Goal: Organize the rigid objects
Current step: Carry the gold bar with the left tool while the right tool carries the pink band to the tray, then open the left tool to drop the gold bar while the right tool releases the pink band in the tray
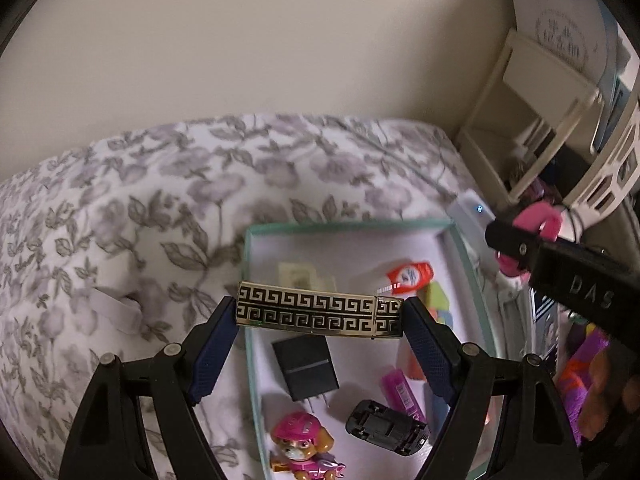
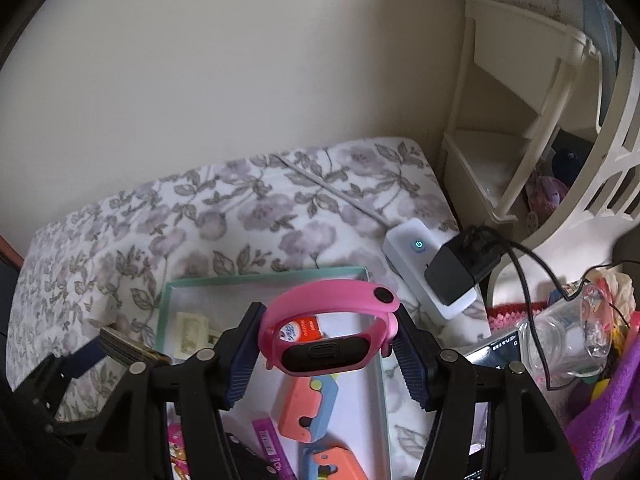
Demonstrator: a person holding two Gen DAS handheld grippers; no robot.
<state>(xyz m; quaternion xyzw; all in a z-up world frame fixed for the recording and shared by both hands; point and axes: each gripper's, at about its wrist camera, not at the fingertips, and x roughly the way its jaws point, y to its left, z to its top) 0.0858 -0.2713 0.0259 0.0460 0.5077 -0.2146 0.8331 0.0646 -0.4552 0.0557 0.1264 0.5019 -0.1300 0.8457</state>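
**Both grippers loaded above the green-rimmed box**

Left gripper (image 1: 320, 316): clamped end to end on a gold-and-black patterned bar (image 1: 320, 311), a flat rectangular piece with a Greek-key design. The bar sits crosswise between the blue ribbed pads (image 1: 214, 354), held in the air over the near left part of the box.

Right gripper (image 2: 328, 344): closed on a pink watch (image 2: 326, 338), one finger against each side of the looped strap. The dark face points toward the camera, and the strap arches up behind it. It too hangs above the box.

Box (image 1: 250, 320): shallow, pale green rim, white floor, resting on the floral bedspread (image 1: 120, 208).

Contents, as seen from the left wrist view:
- black plug adapter (image 1: 306, 368), prongs toward the near end
- black toy car (image 1: 386, 426), lying wheels up
- pink puppy figure (image 1: 300, 446), at the near left corner
- magenta tube (image 1: 402, 394), just beside the car
- red-and-white packet (image 1: 410, 276), toward the far right
- cream-coloured item (image 1: 298, 274), near the far wall, too blurred to identify

Contents, as seen from the right wrist view:
- two orange-and-blue blocks (image 2: 306, 410), along the right side

Outside the box: a white power strip (image 2: 424, 266) with a lit button and a black charger (image 2: 460, 270) plugged in, just past the far right corner. A cream shelf unit (image 2: 516, 120) stands against the wall.
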